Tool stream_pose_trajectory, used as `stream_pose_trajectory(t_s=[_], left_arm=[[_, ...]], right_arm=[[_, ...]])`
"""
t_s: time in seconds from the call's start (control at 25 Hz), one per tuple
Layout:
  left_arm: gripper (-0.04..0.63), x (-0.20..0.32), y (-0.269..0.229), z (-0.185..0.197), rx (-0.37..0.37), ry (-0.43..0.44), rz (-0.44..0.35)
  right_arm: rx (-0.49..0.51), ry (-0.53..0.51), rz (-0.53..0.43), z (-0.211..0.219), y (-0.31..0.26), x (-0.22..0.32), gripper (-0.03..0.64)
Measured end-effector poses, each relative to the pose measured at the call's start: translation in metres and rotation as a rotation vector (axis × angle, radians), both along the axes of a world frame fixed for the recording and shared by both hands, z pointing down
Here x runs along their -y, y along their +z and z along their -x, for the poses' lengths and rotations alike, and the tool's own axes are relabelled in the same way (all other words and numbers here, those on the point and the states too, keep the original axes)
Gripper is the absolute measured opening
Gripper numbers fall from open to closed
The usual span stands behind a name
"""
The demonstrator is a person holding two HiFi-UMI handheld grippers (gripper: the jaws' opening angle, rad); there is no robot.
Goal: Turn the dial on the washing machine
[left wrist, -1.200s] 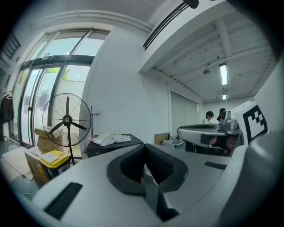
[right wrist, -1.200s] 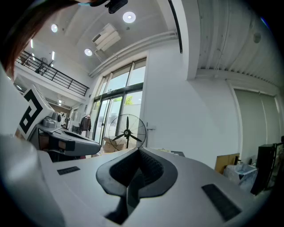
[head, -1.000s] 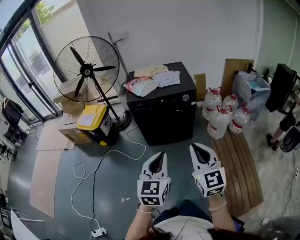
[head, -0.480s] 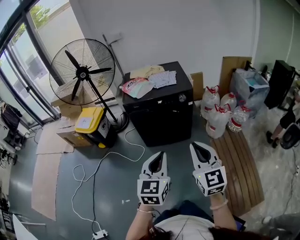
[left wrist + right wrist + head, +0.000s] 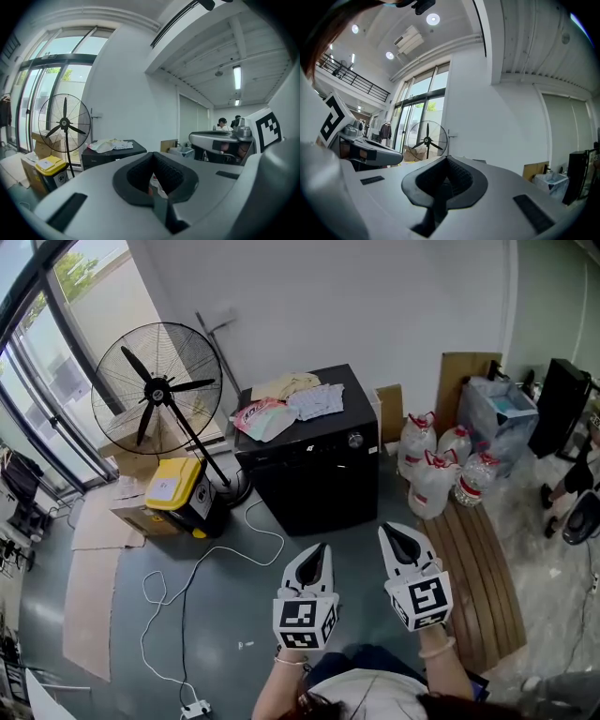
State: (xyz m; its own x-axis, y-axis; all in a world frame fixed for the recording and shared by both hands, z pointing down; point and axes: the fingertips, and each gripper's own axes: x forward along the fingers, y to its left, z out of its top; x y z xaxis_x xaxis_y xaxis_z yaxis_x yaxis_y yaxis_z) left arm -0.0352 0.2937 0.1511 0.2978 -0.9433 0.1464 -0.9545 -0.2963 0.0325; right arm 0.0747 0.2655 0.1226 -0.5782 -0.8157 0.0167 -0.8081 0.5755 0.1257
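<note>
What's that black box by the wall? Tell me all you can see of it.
It is a washing machine: a squat black box, upright on the grey floor, its back near the white wall. A small silvery round dial sits at the upper right of its front. Papers and packets lie piled on its flat top. A fan stands close at its left, water jugs a little off its right.

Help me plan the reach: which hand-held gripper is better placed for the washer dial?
Right, marginally: the right hand-held gripper is slightly nearer the dial at the washing machine's front right.
</note>
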Motion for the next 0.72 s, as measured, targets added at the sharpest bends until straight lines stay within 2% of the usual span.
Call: stream_pose_trajectory(t_s=[0.72], left_arm=[[0.017,0.062,0.007,-0.016,-0.007,0.011,0.011]], right_arm=[[0.042,0.041,-0.015,-0.023,0.006,0.062,0.026]])
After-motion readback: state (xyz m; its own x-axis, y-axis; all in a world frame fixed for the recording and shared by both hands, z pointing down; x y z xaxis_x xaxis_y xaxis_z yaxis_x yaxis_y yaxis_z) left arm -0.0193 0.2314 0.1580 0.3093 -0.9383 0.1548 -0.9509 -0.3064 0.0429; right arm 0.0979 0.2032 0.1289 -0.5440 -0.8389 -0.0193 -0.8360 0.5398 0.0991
